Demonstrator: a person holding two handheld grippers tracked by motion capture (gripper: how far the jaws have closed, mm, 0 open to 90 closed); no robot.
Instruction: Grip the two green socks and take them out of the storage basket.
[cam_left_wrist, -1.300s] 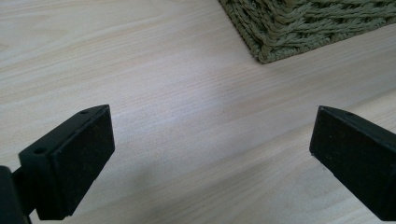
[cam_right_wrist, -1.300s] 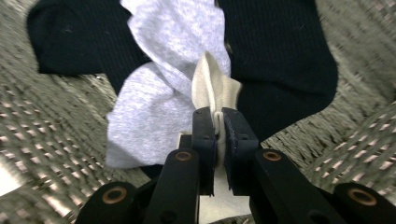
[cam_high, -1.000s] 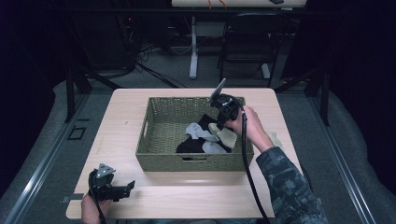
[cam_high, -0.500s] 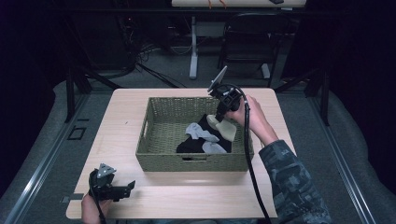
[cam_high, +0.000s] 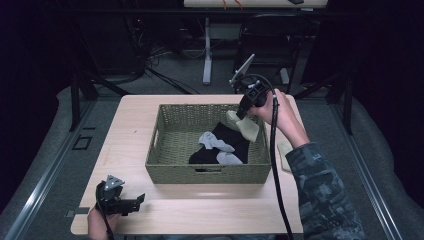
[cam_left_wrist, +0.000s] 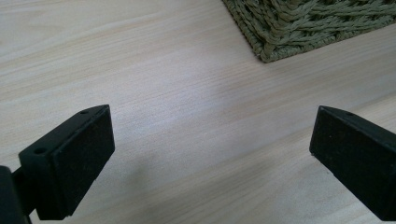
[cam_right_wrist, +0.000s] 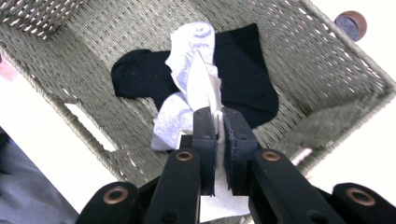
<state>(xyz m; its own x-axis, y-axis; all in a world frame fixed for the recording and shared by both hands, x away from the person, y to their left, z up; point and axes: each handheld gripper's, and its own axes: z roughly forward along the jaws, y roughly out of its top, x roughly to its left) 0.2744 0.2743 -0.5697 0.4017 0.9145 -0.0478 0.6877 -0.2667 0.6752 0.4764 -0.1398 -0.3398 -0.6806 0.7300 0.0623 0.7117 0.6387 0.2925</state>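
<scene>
Beyond the right gripper (cam_right_wrist: 218, 135), the pale sock (cam_right_wrist: 201, 88) hides part of the black sock (cam_right_wrist: 243, 79).

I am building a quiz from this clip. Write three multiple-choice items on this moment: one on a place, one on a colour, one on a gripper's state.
1. Where does the left gripper sit?
A. inside the basket
B. over the table's near left corner
C. on the floor

2. What colour is the sock the right gripper holds?
A. cream
B. red
C. blue

3. How do the left gripper's jaws stand?
A. shut on a sock
B. shut on nothing
C. wide apart

Key: 1 B, it sits near the light wooden table edge, outside the woven olive-green basket. 2 A, the cream sock hangs from it. 3 C, bare wood shows between them.
</scene>
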